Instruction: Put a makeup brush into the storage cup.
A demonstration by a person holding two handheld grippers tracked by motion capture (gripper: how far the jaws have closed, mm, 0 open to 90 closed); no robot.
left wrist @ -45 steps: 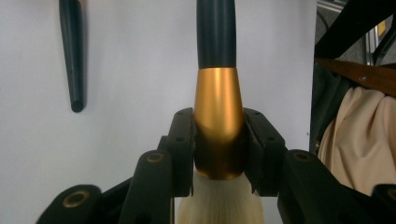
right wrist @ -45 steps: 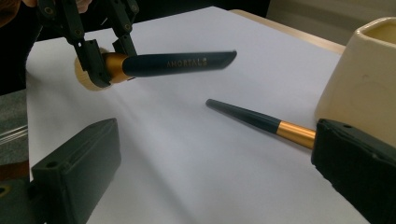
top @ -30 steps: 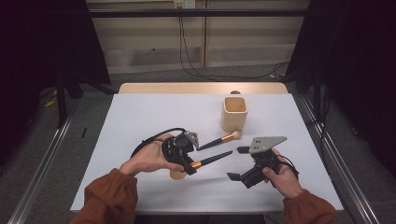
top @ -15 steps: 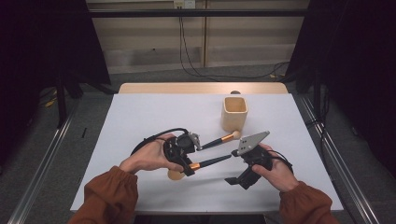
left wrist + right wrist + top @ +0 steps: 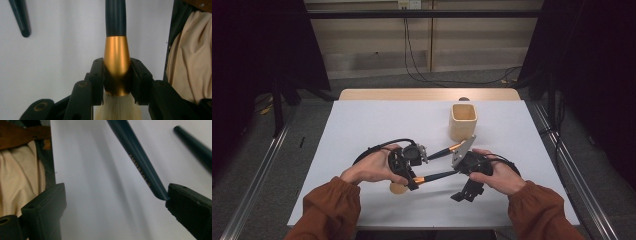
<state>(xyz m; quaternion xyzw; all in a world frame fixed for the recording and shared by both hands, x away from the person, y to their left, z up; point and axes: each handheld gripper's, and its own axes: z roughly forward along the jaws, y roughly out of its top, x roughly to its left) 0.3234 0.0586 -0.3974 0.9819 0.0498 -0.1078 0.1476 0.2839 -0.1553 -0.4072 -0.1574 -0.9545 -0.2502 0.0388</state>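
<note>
Counting two brushes (image 5: 439, 176), one cup (image 5: 463, 121)

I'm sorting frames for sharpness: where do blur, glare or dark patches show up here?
Right gripper view: the second brush handle at top right is smeared by motion blur, and the held brush's handle casts soft shadows. Left gripper view: the gold ferrule carries a bright sheen, the bristles are soft-focused. High view: the table is evenly lit, the surroundings nearly black.

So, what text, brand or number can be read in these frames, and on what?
"AMORIALS", as best it reads: small gold letters along the dark brush handle in the right gripper view; the first letters are uncertain.
No lettering shows on the wooden cup or the white table.
</note>
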